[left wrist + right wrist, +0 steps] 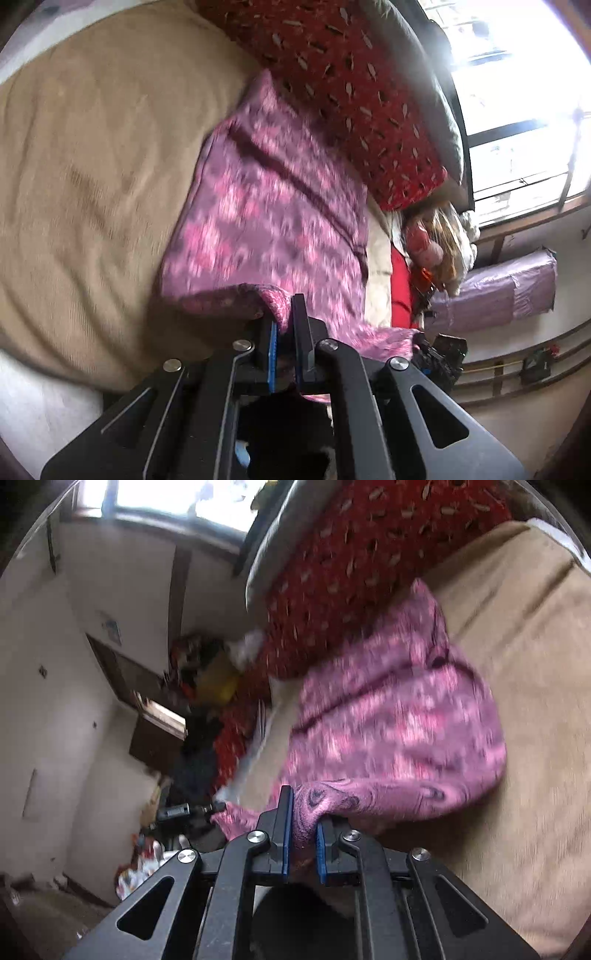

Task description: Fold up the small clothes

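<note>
A pink and purple patterned garment lies on a tan bed cover. My left gripper is shut on the garment's near edge, lifting it slightly. In the right wrist view the same garment drapes over the tan cover, and my right gripper is shut on another part of its near edge. The other gripper shows small at the left, holding the far corner. Both views are blurred by motion.
A red patterned pillow with a grey one behind it lies just beyond the garment, also in the right wrist view. A bright window and clutter stand past the bed's end. A cluttered floor lies to the left.
</note>
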Demonstrator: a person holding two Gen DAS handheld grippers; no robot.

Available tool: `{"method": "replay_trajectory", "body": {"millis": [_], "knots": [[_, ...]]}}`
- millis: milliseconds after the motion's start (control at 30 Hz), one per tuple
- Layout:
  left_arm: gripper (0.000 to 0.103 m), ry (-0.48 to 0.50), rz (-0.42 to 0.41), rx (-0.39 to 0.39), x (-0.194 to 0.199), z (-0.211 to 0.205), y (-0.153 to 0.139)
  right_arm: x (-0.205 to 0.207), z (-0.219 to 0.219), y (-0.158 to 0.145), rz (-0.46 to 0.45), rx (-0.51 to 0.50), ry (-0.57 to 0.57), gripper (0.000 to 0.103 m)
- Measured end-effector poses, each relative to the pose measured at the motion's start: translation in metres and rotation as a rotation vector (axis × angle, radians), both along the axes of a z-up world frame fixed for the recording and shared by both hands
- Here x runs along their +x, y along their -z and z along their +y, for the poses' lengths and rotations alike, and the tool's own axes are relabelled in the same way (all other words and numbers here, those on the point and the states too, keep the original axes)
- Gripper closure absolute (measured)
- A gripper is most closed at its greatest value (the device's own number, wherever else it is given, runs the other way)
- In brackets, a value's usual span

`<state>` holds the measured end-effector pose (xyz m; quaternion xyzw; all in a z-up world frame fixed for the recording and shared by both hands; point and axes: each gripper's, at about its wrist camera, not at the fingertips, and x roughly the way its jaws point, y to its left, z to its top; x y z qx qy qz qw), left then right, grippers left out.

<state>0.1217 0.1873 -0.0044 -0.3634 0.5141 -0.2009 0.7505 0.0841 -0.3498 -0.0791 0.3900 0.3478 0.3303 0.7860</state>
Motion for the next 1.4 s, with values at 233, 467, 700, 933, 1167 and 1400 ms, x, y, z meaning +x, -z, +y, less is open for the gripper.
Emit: {"method": "replay_trajectory", "body": {"millis": [233, 467, 700, 933, 1167, 1400], "knots": [[0.098, -0.059, -0.008, 0.039, 0.078, -0.006, -0.011, 0.069, -0.009, -0.013, -0.021, 0.003, 0.111, 0.093], [0.098, -0.145, 0.027, 0.037, 0.18, -0.004, -0.001, 0.16, -0.021, -0.002, 0.027, 0.014, 0.243, 0.093], [0.098, -0.193, 0.058, 0.124, 0.278, -0.023, 0.02, 0.256, -0.032, 0.016, 0.084, 0.04, 0.357, 0.093], [0.098, -0.2, 0.17, 0.214, 0.336, -0.035, 0.065, 0.319, -0.036, 0.059, 0.218, -0.04, 0.411, 0.09], [0.094, -0.253, 0.176, 0.063, 0.332, -0.002, 0.059, 0.318, -0.055, 0.071, 0.277, 0.063, 0.403, 0.089], [0.055, -0.234, 0.107, 0.12, 0.302, 0.027, 0.033, 0.285, -0.08, 0.062, 0.183, 0.286, 0.475, 0.051]]}}
